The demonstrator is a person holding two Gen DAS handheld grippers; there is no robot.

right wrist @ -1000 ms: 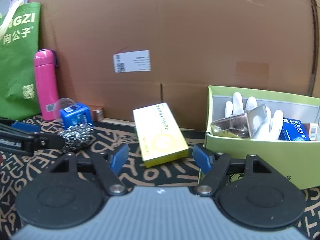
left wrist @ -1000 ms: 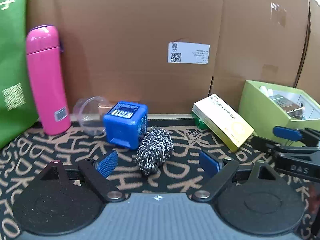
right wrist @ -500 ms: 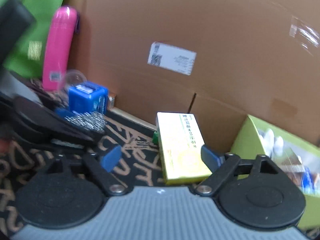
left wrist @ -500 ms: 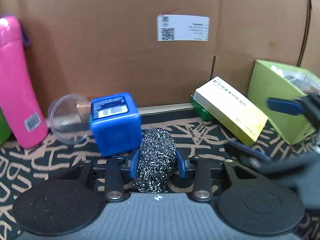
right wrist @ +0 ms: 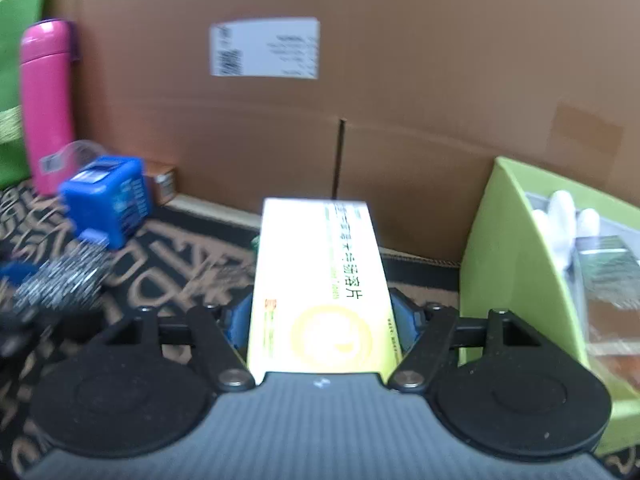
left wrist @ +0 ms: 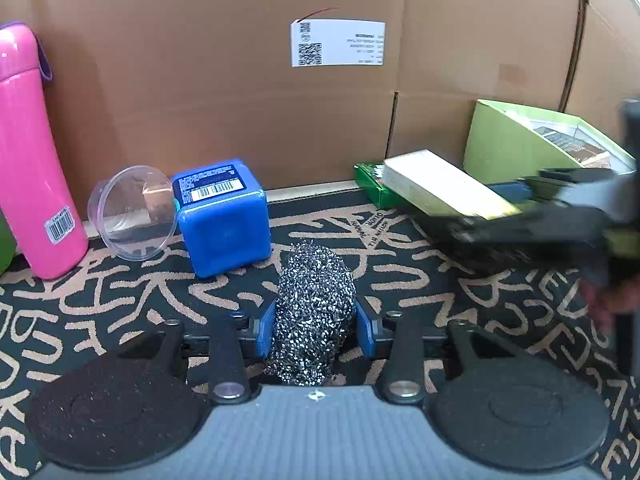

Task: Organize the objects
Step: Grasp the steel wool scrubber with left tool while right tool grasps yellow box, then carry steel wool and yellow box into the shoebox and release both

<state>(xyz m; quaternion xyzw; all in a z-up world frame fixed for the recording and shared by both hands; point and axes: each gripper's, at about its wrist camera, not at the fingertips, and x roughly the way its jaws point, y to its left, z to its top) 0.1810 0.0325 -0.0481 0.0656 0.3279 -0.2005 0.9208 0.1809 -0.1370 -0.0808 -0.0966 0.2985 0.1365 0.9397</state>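
Pinching the scourer [left wrist: 314,312] between its blue pads [left wrist: 266,330], your left gripper [left wrist: 316,330] sat low at the bottom centre of its own frame, both pads pressed into the steel wool's sides. The scourer stood on the patterned mat [left wrist: 460,300], just below and right of the blue cube [left wrist: 222,216], close to it; whether they touched you could not tell. A clear cup [left wrist: 132,212] lay on its side against the cube's left, and the pink bottle [left wrist: 30,152] stood upright at the far left edge, before the cardboard wall [left wrist: 200,80].

Your right gripper [right wrist: 320,320] was closed on the yellow box [right wrist: 320,284], a pad pressed to each long side of it near the bottom centre of the right view. The box ran up the frame toward the cardboard wall, its far end raised. In the left view that gripper showed as a dark blur at the right edge, with the box at the centre right, resting over a small green carton [left wrist: 370,184].

At the right of the right view stood the green bin [right wrist: 516,264], just beside the box, holding a white glove [right wrist: 564,216] and a blurred packet. At the left of that frame, the scourer appeared smeared, below the cube.
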